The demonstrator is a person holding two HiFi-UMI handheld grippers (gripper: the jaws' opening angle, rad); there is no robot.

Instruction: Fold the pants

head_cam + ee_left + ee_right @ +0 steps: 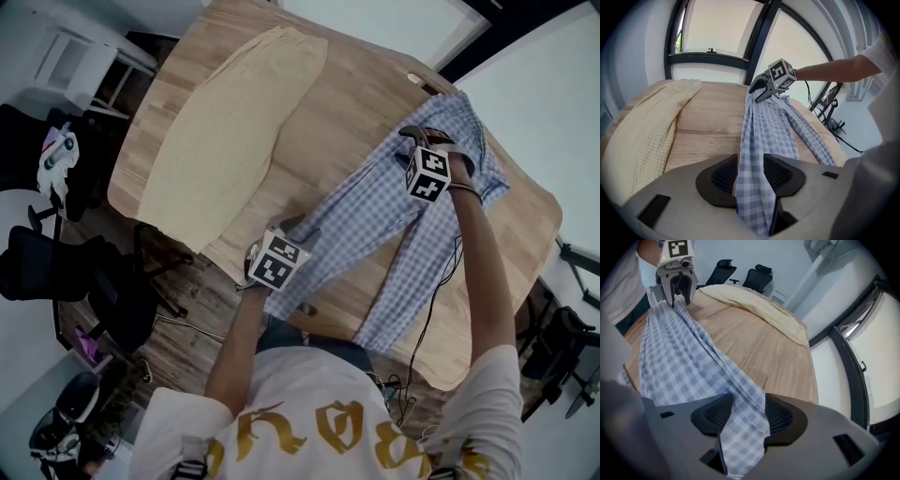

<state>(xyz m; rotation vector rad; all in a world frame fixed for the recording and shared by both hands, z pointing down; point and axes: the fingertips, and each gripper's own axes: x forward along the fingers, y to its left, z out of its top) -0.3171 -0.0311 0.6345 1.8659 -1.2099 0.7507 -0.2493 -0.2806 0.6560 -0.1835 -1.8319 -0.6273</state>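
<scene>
The pants [375, 220], blue and white check, lie on the right half of the desk [337, 122]. Their waist is toward the far right edge and the two legs run back toward the near edge, where the person stands. One leg lies spread near the desk's right corner. The other is drawn into a narrow, bunched strip that stretches between the two grippers.

The left gripper [751, 174] is at the near edge, angled down. Its jaws are clamped on the hem end of that strip, and the cloth fills the gap between the pads. The right gripper [747, 416] is at the waist end near the far right edge and points steeply down. Its jaws stand wider apart, and the checked cloth lies slack between them with nothing pressing on it.

A yellow cloth [225, 131] lies flat along the left side of the desk, well apart from the pants, with bare wood between the two.
</scene>
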